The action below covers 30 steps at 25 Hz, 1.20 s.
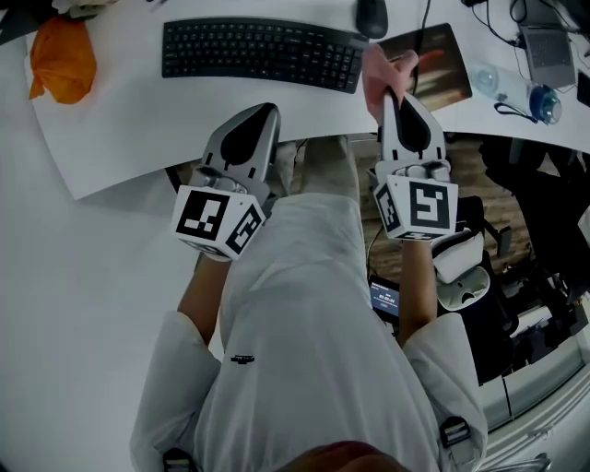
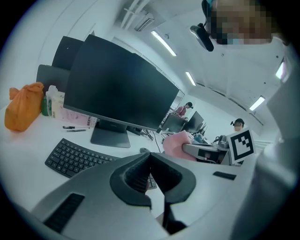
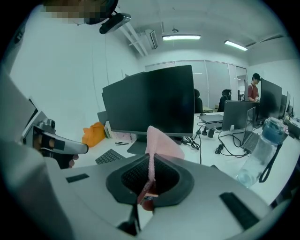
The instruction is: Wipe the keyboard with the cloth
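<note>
Pinching cloth (image 1: 380,66) | right gripper (image 1: 393,92) beside keyboard (image 1: 263,51) | left gripper (image 1: 266,111) closed, empty

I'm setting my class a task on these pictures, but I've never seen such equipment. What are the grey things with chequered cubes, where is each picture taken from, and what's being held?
There is no robot: a person holds a two-jaw gripper in each hand, and the marker cubes are part of them. One picture looks down from the person's head; the other two come from cameras riding on each gripper, looking along its jaws. On the white desk lie a black keyboard, a mouse, an orange bag and a water bottle. The right gripper pinches a pink cloth; the left gripper is shut on nothing.
</note>
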Tool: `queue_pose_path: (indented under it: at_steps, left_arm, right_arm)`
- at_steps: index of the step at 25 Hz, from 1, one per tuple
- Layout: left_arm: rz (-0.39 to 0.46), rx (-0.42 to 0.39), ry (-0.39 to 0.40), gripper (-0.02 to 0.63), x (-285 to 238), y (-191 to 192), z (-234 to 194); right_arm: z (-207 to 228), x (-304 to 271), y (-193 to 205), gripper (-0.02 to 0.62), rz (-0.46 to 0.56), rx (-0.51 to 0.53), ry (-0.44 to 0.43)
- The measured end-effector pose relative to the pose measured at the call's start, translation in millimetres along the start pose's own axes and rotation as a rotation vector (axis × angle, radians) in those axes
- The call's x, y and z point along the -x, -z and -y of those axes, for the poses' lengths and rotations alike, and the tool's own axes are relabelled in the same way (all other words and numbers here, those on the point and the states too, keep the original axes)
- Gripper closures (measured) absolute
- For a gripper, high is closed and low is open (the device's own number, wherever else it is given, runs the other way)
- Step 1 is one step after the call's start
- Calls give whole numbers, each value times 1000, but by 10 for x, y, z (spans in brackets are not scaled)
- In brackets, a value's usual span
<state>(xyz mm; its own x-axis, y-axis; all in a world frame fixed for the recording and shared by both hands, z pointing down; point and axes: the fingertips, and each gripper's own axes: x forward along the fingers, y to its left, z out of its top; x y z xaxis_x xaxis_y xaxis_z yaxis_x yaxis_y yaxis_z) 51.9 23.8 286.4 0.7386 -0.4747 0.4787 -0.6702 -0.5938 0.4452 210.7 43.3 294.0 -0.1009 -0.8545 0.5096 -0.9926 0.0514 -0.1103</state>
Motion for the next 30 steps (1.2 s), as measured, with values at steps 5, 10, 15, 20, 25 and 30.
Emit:
queue_pose_path:
  at_steps: [5,10,15,20,25,30]
  left_arm:
    - [-16,8,-12,588,-185,62,-36]
    - [-41,23,-47,588,-354,181,-148]
    - [-52,36,-61,588,-529,267,-172]
    - [-53,85,-69,588,-652,408,-287]
    - [-73,93,-110,588,-688,557,-466]
    - [-81,107,-127,588,-686,657,-584]
  right_arm:
    - [202,-203,194,577,-45,15,35]
    - [359,-444,444,577,-101,-10,48]
    - [515,-648,629,577,-164,-52,59]
    - [714,-843,890,577,-259,-138,175]
    - [679,-1036,1103,577,-322,-135,203]
    - [542,-1177,1226,577,-340,-111,180]
